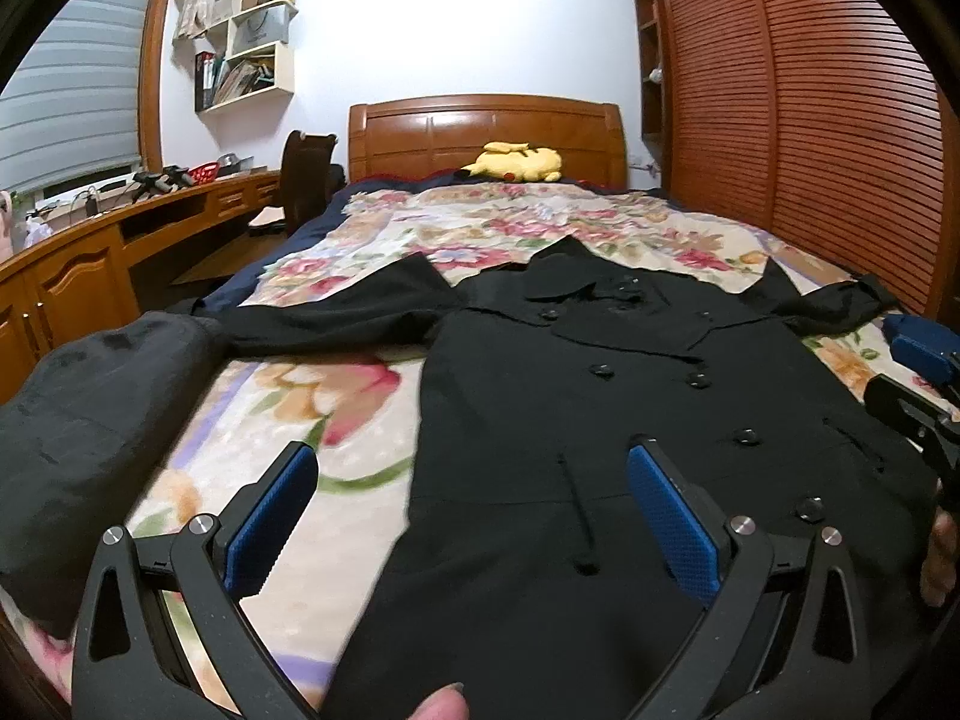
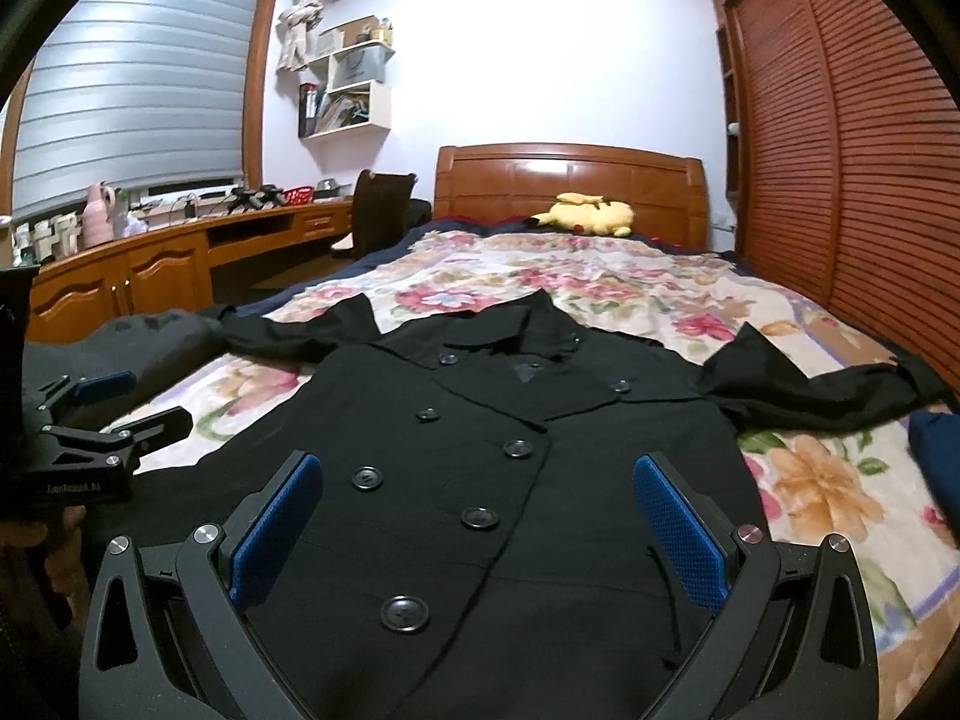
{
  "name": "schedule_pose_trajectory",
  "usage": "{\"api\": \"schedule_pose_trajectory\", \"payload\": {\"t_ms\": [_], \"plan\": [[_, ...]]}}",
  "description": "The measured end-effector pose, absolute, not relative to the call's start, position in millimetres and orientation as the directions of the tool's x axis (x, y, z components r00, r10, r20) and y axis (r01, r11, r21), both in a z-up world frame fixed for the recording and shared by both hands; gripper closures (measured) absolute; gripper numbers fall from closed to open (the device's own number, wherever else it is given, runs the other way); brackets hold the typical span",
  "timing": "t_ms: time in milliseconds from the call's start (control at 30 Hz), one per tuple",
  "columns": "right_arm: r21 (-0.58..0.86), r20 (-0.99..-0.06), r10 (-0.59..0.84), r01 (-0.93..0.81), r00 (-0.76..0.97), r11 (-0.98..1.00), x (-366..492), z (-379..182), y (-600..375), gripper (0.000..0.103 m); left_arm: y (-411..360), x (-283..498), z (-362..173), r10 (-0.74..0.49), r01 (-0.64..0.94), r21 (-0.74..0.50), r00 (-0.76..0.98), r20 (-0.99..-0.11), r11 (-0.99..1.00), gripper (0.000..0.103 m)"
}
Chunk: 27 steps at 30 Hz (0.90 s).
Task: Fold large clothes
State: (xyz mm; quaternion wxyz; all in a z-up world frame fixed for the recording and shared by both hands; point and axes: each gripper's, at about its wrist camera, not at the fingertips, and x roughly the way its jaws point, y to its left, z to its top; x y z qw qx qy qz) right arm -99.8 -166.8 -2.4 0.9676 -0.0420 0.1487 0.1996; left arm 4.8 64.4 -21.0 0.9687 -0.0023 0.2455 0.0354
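Bedroom setting: a wooden-framed bed with a floral bedspread (image 2: pixel 630 288) fills both views, its wooden headboard (image 2: pixel 570 180) at the far end against a white wall. On the bedspread lies a black double-breasted coat (image 2: pixel 480 450), spread flat with the front up, collar toward the headboard and hem toward the cameras; its sleeves extend outward to either side. The left gripper (image 1: pixel 474 516) hovers above the hem area with both blue-padded fingers spread wide apart and nothing between them; the coat's near left edge lies directly ahead of it, with bare bedspread under its left finger. The right gripper (image 2: pixel 480 522) is likewise held with its jaws fully apart and empty, positioned over the lower front of the coat, the button rows (image 2: pixel 480 519) running forward between its fingers. In the right wrist view the left gripper appears to the left of the right gripper, above the coat's edge. A dark grey folded bundle (image 1: pixel 90 420) rests on the bed to the left of the left gripper. A yellow plush toy (image 2: pixel 591 213) lies far ahead, just before the headboard. A wooden desk (image 2: pixel 180 252) runs along the left wall below a window blind (image 2: pixel 138 78); slatted wardrobe doors (image 2: pixel 870 150) stand to the right.
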Motion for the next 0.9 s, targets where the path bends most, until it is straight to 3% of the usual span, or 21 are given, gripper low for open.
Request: {"api": "schedule_pose_trajectory", "payload": {"t_ms": [233,467,900], "plan": [[-0.037,-0.301,0.395,-0.425,0.868,0.905,-91,2,-165,0.0,77,8,-27,0.098,-0.092,0.036,0.856,-0.508,0.995,0.0],[-0.062,-0.285,0.397,-0.43,0.872,0.9,-84,3,-161,0.0,97,20,-20,0.025,-0.068,-0.061,0.842,-0.539,0.996,0.0],[-0.08,-0.306,0.418,-0.461,0.855,0.884,-70,6,-142,0.0,149,63,-10,0.02,-0.085,-0.085,0.818,-0.575,0.993,0.0]]}}
